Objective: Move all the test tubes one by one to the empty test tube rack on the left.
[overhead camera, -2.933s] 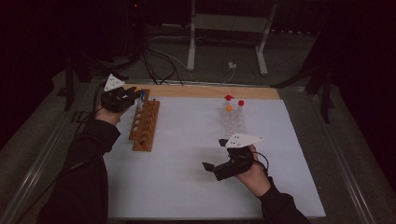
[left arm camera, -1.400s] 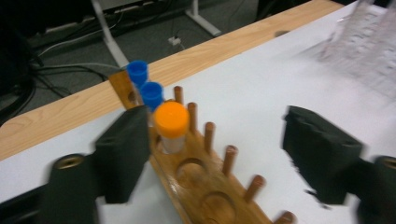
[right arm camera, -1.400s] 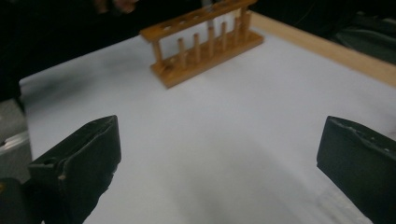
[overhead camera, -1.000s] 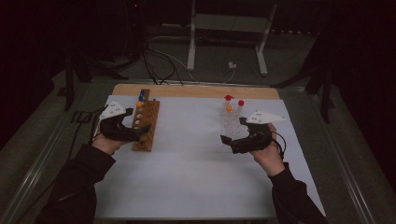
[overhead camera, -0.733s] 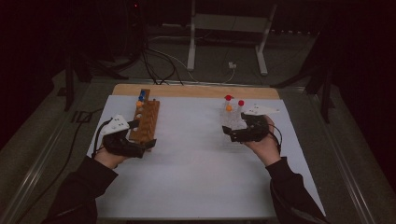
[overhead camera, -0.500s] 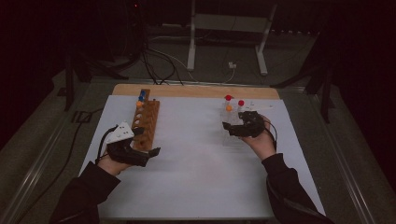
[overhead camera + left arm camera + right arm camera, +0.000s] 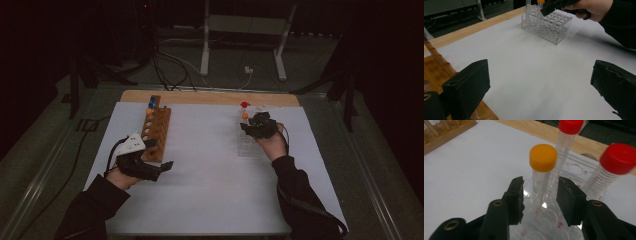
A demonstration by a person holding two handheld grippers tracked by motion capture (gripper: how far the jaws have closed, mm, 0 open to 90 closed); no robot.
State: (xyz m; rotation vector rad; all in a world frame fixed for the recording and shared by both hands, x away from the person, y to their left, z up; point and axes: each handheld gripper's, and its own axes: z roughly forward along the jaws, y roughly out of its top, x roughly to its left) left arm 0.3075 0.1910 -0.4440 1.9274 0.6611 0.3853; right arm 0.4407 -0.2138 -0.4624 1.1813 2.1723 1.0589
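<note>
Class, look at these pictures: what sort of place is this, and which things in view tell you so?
Probably a laboratory-style bench set up for recording. A clear tube rack holds capped, graduated tubes such as the orange-capped tube; a wooden rack stands on the white-covered table, with cables and stands beyond.

I see a table [image 7: 210, 97] with a pale wooden top, its far edge bare, the rest under a white sheet [image 7: 210, 170]. On the sheet, just beside my left gripper [image 7: 162, 167] on its far side, lies a wooden tube rack [image 7: 156, 131]. Under the jaws of my right gripper [image 7: 246, 127] stands a clear plastic rack [image 7: 248, 145], well apart from the wooden one.
</note>
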